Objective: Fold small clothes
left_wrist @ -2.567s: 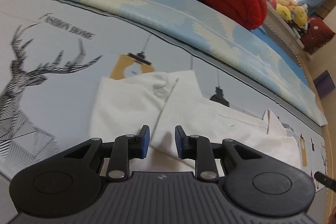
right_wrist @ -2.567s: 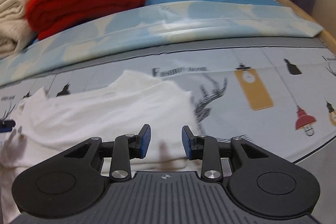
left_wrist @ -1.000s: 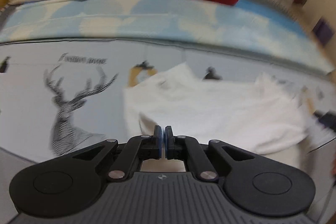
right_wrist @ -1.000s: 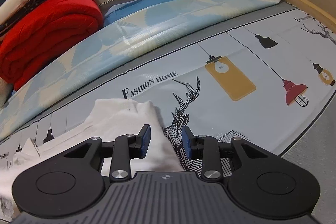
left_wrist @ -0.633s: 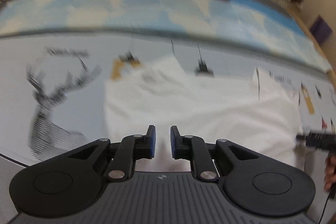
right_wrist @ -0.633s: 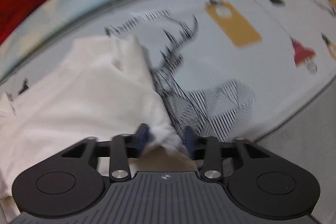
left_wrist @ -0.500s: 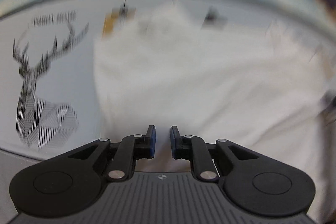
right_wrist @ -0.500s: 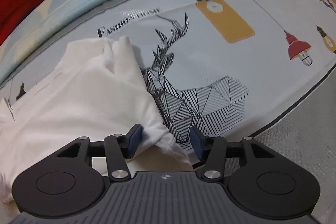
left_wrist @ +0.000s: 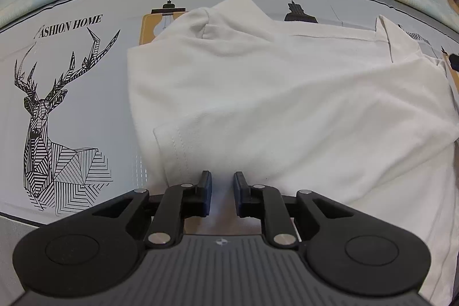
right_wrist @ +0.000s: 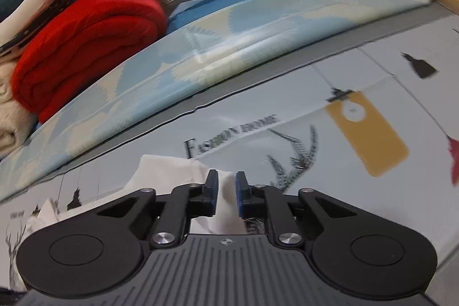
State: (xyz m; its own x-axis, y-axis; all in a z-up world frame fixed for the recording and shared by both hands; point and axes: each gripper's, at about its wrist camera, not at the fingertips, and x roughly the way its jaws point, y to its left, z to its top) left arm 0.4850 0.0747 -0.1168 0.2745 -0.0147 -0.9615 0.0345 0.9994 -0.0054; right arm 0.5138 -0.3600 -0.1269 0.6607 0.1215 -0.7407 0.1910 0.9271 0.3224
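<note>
Two grippers over one white cotton T-shirt (left_wrist: pixel 272 93) lying rumpled on the grey printed bedsheet with deer and lamp motifs (left_wrist: pixel 71 111). Left gripper (left_wrist: pixel 222 192): jaws parted, above the shirt's near hem, nothing held. Right gripper (right_wrist: pixel 226 194): jaws narrowly apart with white fabric (right_wrist: pixel 172 174) between them; grip not confirmable. Folded red knit blanket (right_wrist: pixel 86 48) well behind.
</note>
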